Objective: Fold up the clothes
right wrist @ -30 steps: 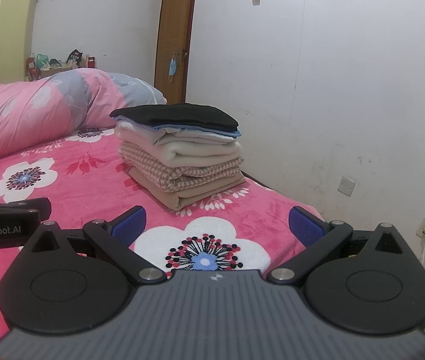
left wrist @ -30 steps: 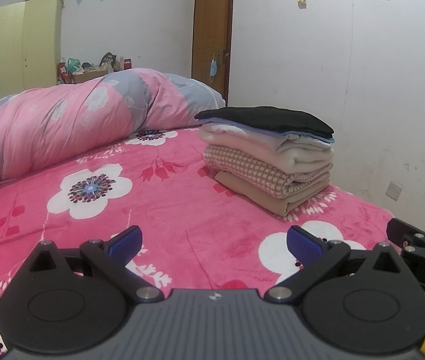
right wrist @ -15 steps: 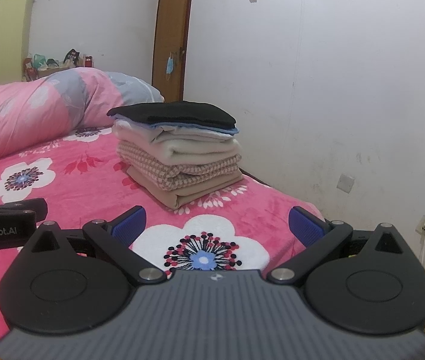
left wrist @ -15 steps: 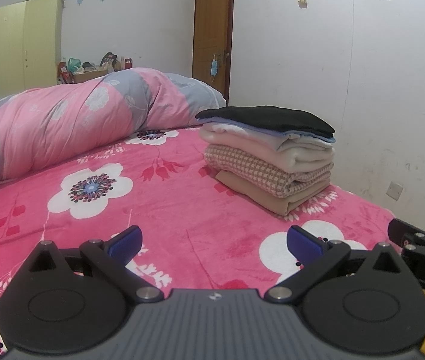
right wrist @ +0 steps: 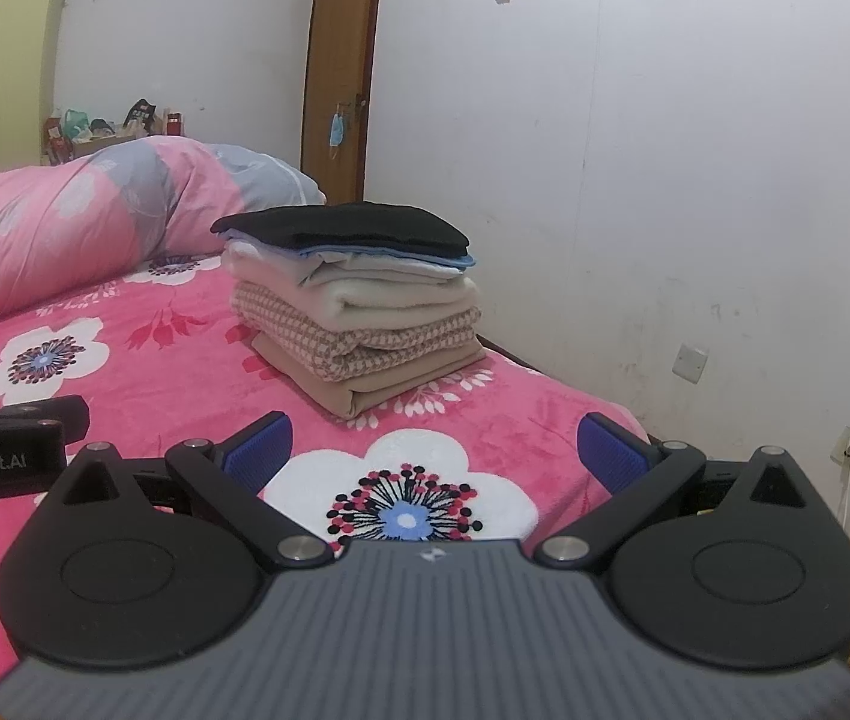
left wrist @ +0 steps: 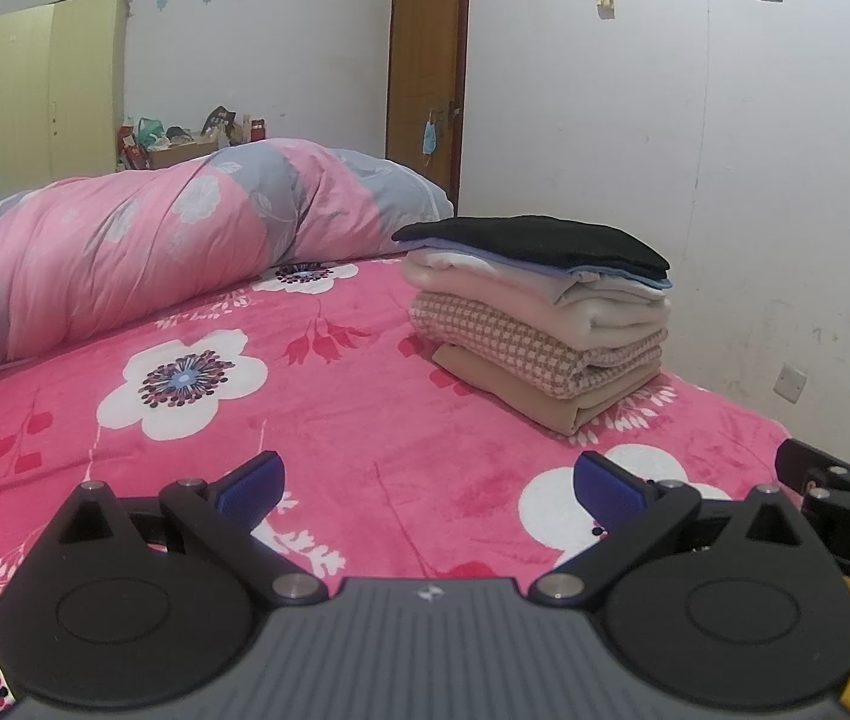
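From the left wrist, left claw (left wrist: 428, 480) spread wide and empty, stack of folded clothes (left wrist: 539, 312) ahead-right on the bed (left wrist: 335, 420); from the right wrist, right claw (right wrist: 434, 438) likewise apart, stack (right wrist: 353, 306) ahead-left, seemingly nearer.

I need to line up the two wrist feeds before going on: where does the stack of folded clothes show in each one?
Left wrist: the stack of folded clothes sits right of centre on the pink floral bedspread, beyond the open left gripper.
Right wrist: the stack sits left of centre, beyond the open right gripper.
Shared landmark: the brown door behind it.
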### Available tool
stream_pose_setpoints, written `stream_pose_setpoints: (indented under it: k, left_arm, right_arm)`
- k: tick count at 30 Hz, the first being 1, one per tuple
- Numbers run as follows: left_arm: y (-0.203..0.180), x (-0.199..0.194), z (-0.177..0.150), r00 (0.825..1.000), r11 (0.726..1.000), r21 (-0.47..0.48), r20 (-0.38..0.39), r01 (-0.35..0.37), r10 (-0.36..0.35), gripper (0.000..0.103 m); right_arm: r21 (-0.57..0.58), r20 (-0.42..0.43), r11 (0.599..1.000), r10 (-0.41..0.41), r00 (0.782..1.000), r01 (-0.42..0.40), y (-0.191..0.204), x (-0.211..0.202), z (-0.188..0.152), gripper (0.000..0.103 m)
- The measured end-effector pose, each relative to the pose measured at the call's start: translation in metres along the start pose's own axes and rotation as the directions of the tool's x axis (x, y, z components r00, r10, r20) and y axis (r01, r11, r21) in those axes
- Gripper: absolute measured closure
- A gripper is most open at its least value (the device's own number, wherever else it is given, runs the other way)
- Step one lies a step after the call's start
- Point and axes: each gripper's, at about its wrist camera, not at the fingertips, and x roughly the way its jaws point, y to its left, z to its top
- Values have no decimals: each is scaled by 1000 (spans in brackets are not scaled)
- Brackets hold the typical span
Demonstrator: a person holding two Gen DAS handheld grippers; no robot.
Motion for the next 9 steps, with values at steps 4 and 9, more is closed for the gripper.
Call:
stream_pose_setpoints:
  k: [4, 9]
  left_arm:
    - [0, 0, 0, 1000, 1000, -2, -3, -1, 1, 0]
    - [1, 2, 1, 1000, 1000, -1, -7, -1, 1, 0]
  right_arm:
    - [1, -1, 1000, 0, 1000, 0, 0, 0, 1, 1]
    - [1, -6, 1000, 1, 1000, -1, 0, 0, 0, 1]
